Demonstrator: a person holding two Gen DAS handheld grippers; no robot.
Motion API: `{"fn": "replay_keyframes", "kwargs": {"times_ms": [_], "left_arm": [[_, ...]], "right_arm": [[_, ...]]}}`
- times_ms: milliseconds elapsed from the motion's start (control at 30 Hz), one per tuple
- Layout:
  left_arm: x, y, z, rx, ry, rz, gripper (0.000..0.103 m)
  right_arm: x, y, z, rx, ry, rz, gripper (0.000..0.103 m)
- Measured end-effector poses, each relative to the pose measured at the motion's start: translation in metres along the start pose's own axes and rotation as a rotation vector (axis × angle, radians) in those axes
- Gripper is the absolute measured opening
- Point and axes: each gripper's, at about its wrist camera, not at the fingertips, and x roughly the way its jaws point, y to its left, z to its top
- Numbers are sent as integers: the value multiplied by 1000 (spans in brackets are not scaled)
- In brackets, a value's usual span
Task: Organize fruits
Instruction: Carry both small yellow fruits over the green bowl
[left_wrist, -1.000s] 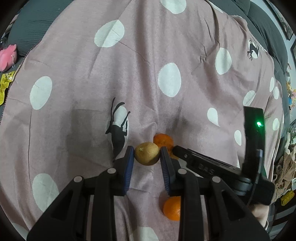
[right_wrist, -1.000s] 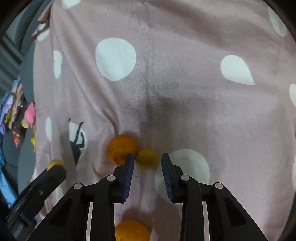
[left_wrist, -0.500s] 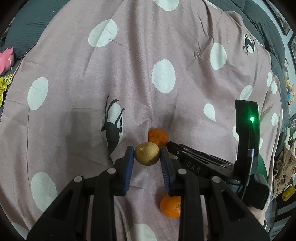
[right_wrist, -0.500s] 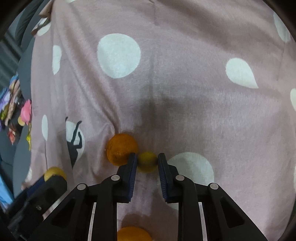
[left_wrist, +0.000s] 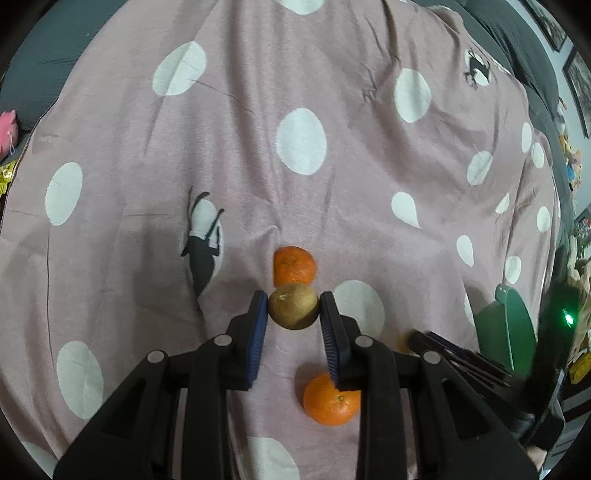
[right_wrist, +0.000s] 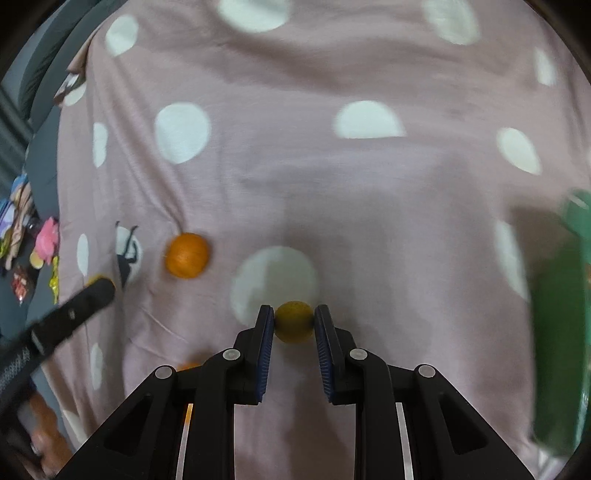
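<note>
My left gripper is shut on a brown kiwi and holds it above the pink dotted blanket. One orange lies just beyond it, another orange lies under the right finger. My right gripper is shut on a small yellow fruit and holds it above the blanket. In the right wrist view an orange lies to the left, and the left gripper's finger shows at the left edge. The right gripper's body shows low right in the left wrist view.
A green container stands at the right of the blanket; it also shows in the right wrist view. Toys and packets lie off the blanket's left side. Dark grey bedding borders the blanket.
The right gripper closed on the small yellow fruit, lifted it and moved right, away from the orange. The left gripper rose with the kiwi still in it.
</note>
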Motion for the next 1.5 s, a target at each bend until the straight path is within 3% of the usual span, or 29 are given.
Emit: {"fn": "replay_keyframes", "kwargs": {"times_ms": [100,267,567,800,967,1100,1500], "left_arm": [[0,-10,-4,27,2,-8,28],[-5,-27,-12,79,-10,-18,28],[-25,-75,-27,178,-58,-77,28],[-27,-143,-37,284,-77,-176,28],[-18,-192,-45,326,-58,-258,28],[-13,-228,-53,390,-60,-281,28],[16,-279,-67,462,6,-333,28]], "right_arm": [[-22,-16,-13,35,-62,-19,24],[-56,-35,-22,116,-161,29,24],[-116,-67,-25,170,-348,-82,24],[-153,-100,-33,247,-465,-147,24],[-173,-132,-44,327,-515,-212,24],[-184,-156,-51,390,-539,-230,24],[-186,-189,-64,494,-530,-292,24]]}}
